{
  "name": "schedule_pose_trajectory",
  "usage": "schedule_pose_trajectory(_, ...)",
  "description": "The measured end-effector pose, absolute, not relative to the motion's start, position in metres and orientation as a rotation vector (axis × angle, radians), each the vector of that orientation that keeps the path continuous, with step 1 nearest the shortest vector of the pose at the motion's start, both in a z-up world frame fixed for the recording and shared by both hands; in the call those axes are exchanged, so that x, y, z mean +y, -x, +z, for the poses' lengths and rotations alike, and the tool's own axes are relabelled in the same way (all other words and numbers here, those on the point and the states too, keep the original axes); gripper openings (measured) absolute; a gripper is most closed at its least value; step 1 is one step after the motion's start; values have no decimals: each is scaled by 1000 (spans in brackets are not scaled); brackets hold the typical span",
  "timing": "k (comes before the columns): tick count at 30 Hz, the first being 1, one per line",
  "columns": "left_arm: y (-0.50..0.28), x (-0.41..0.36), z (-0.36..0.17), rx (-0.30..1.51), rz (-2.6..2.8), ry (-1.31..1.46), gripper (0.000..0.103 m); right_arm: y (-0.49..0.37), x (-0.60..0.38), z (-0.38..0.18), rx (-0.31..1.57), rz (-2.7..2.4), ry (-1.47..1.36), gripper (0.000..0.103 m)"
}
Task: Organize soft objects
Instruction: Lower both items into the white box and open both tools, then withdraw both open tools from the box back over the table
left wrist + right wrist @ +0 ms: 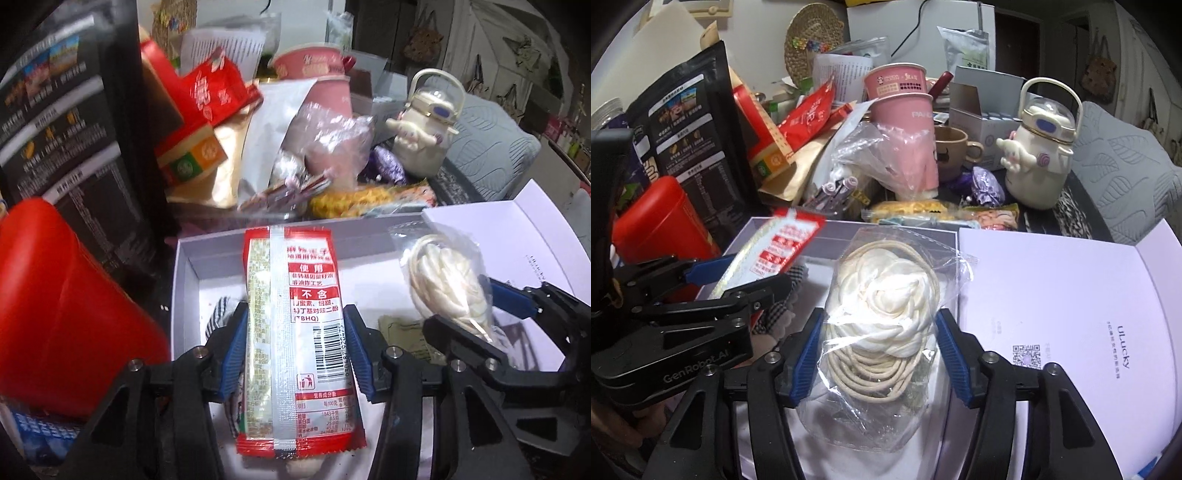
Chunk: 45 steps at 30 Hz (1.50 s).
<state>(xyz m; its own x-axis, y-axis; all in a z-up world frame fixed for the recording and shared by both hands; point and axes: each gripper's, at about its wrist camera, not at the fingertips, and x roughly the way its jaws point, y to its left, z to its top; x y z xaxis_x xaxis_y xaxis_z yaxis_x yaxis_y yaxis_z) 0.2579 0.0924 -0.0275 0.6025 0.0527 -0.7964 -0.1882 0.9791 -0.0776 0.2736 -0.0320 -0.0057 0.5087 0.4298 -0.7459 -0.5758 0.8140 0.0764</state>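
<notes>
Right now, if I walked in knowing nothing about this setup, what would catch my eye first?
Two black tools with blue pads hang over an open white box. The left gripper holds a red-and-white snack packet lengthwise. The right gripper has a clear bag of coiled cream cord between its pads. Behind the box rises a cluttered heap, with stacked pink paper cups and a cream cartoon-dog bottle to the right of them.

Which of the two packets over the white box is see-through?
The clear bag of white cord between the right gripper; the left gripper's snack packet is opaque red print.
</notes>
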Motion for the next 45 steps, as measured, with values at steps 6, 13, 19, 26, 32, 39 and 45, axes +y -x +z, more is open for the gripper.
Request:
schedule_pose_trajectory(6,-259,91,-29,928,148,154,51,-275,-33,-6,853,599,206,71)
schedule_pose_trajectory(13,-256,91,-21,911,150,153,52,-274,-36,-2,847,595,204,71)
schedule_pose_trajectory(19,-249,92,-8,872,142,158,52,-271,-41,8,822,586,195,71)
schedule_pose_trajectory(26,-235,92,17,800,144,140,52,-264,-48,25,779,580,184,71)
schedule_pose_trajectory(32,-220,91,43,740,154,116,52,-253,-59,47,729,561,178,71)
schedule_pose_trajectory(39,-192,80,80,635,141,76,52,-228,-74,80,632,565,167,71)
schedule_pose_trajectory(45,-166,72,105,580,125,76,52,-194,-84,112,508,545,184,77)
